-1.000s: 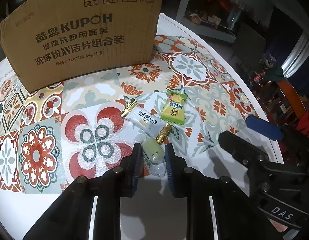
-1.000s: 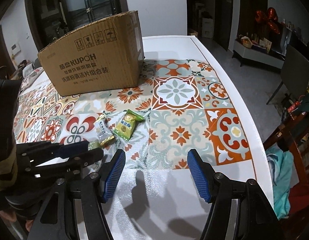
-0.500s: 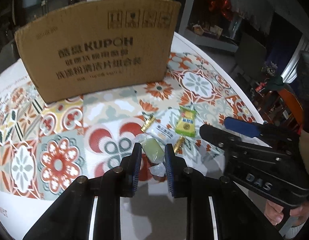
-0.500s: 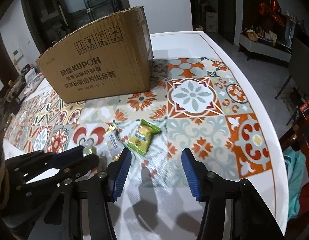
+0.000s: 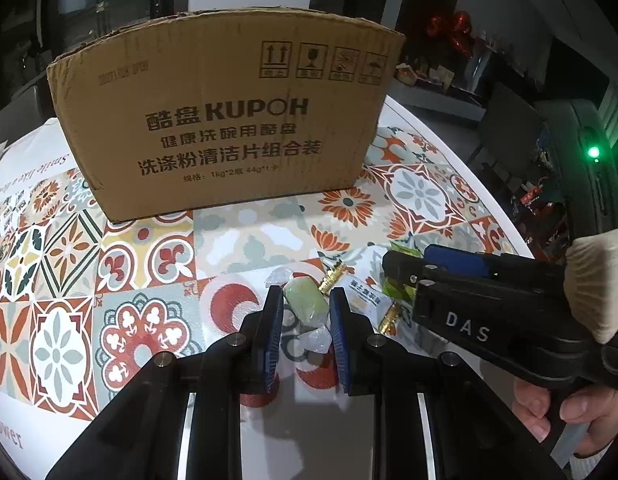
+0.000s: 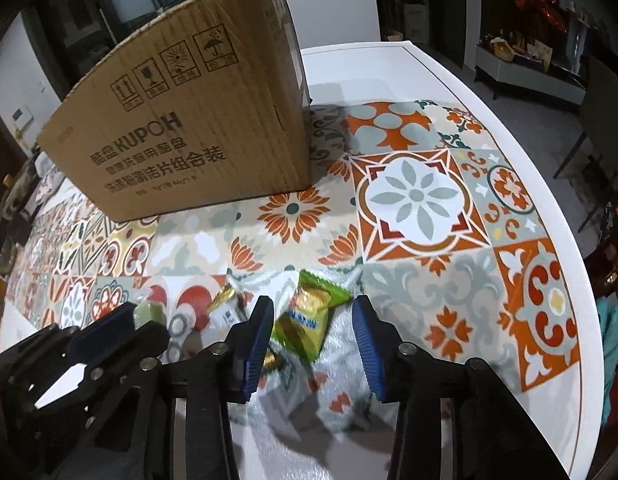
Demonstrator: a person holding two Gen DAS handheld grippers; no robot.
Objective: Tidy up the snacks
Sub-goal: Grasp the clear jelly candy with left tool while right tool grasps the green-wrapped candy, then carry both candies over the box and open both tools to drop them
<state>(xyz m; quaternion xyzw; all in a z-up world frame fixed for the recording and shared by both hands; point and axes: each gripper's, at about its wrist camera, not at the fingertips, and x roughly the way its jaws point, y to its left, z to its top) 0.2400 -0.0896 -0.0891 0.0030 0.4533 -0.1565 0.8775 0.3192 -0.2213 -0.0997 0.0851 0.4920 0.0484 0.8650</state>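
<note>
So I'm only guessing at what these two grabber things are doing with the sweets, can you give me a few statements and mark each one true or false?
1. The left gripper is clamped on a pale green candy. True.
2. The right gripper has lifted the green snack packet off the table. False: the packet lies on the patterned tablecloth between its closing jaws, not yet pinched.
3. A cardboard box stands behind the snacks. True.
4. The white wrapper with gold ends is inside the box. False: it lies on the cloth.
</note>
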